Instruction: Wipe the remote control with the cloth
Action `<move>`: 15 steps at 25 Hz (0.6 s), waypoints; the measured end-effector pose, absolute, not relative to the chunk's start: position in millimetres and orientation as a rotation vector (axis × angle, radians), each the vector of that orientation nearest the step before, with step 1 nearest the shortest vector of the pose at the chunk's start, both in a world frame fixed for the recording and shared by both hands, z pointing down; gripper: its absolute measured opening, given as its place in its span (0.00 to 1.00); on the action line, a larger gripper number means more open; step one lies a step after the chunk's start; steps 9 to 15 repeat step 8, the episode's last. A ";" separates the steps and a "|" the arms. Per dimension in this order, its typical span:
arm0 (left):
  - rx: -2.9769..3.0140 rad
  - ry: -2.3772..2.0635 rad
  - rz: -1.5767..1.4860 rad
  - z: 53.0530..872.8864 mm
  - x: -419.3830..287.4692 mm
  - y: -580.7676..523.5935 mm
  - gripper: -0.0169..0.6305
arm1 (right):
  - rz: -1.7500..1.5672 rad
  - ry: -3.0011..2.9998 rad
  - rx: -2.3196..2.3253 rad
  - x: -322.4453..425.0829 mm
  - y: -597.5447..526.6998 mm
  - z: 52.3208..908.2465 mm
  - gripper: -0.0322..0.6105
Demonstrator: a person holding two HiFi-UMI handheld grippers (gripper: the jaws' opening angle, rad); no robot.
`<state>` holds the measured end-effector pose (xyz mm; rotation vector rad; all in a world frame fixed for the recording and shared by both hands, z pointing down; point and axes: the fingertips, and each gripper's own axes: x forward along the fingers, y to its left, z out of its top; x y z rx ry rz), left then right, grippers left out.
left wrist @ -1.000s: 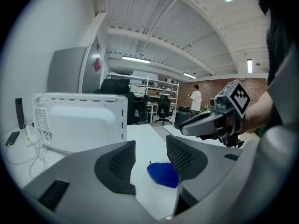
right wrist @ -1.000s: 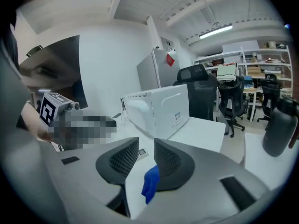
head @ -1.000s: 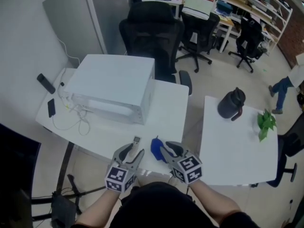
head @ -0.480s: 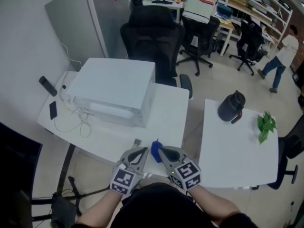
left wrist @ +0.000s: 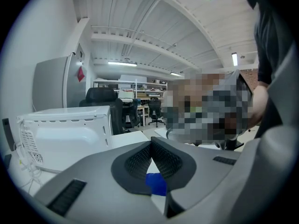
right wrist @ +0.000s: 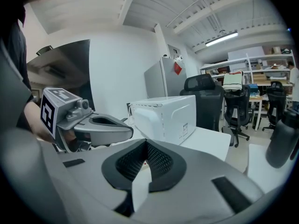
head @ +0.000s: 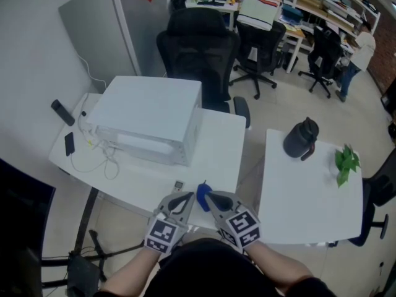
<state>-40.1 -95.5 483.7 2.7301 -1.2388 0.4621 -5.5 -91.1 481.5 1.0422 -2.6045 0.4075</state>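
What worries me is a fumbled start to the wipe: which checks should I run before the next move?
1. Blue cloth gripped: not ok. It lies on the table between the two grippers, and the right gripper is shut and empty.
2. Remote control steadied: not ok. The left gripper is shut on nothing.
3. Remote control located: ok. Its end shows just beyond the left gripper.
4. Cloth touching the remote control: cannot tell.
5. Jaws ready to grasp: not ok. Both need opening first.
6. White microwave clear of the work spot: ok. It stands farther back.
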 end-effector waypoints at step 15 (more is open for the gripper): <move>2.721 -1.239 0.462 483.0 -37.2 -94.3 0.03 | 0.399 -2.604 1.040 -3.9 -89.9 481.2 0.06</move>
